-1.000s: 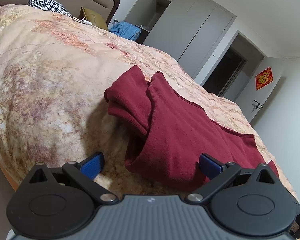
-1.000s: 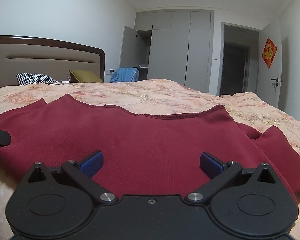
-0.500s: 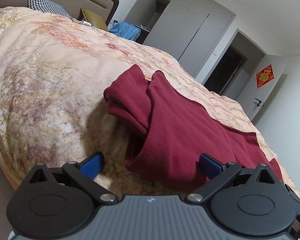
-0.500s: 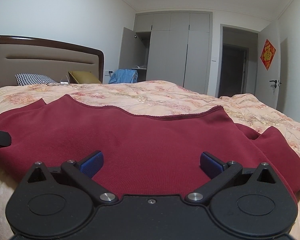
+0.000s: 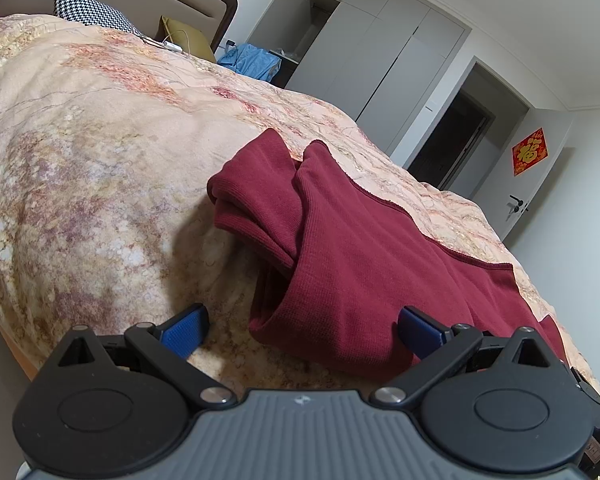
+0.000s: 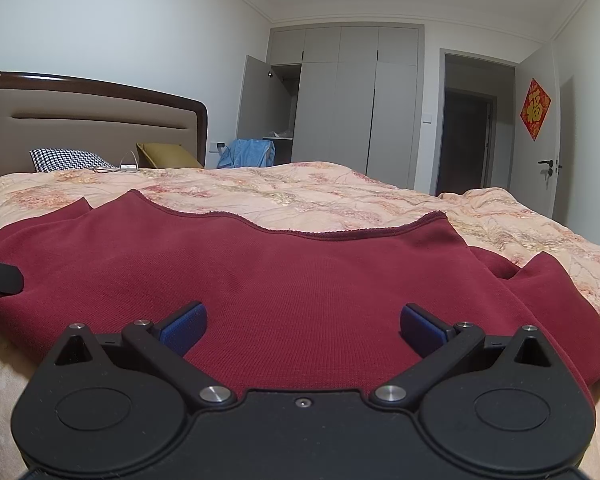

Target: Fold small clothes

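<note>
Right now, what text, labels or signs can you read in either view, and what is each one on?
"福": gold character on the red diamond sign hung on the open door, also seen from the left wrist.
Sweater, bedspread, both grippers: no readable text.

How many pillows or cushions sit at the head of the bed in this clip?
2. A black-and-white houndstooth pillow lies left against the headboard; an olive-yellow cushion sits to its right, near the headboard's end. The quilt may hide others.

Maroon garment [image 5: 364, 264] — near edge hidden behind left claw [image 5: 302, 330].
</note>
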`<state>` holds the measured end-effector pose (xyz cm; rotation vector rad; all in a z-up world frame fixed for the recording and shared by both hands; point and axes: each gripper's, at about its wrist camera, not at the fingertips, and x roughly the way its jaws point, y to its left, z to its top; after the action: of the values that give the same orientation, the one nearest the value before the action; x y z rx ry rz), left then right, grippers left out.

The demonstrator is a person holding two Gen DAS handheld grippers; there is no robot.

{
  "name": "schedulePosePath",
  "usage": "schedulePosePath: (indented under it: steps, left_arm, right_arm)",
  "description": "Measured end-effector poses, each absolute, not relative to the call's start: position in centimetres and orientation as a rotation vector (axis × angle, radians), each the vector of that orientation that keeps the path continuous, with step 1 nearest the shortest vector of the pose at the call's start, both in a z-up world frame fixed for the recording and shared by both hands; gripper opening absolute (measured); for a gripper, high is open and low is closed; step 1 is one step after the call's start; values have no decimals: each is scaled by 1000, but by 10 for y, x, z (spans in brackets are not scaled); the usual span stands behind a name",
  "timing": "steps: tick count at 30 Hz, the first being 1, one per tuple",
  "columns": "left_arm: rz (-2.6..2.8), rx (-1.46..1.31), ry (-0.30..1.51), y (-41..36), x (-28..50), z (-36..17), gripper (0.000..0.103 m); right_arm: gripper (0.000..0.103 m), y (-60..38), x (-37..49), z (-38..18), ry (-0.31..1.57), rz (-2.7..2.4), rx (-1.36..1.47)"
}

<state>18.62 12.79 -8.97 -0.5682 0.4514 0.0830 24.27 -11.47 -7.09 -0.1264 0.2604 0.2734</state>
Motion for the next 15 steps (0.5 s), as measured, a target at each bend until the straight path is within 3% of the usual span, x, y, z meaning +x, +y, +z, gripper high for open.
schedulePosePath:
  steps: [9,15]
  left_arm:
    - [31,-594,455,130,184,-89,103]
    - [-163,-773,423,140,186,-98,103]
  right_arm:
    - [103,-115,243,-71,259,273,-126]
    - [103,-115,242,-71,259,273,-125]
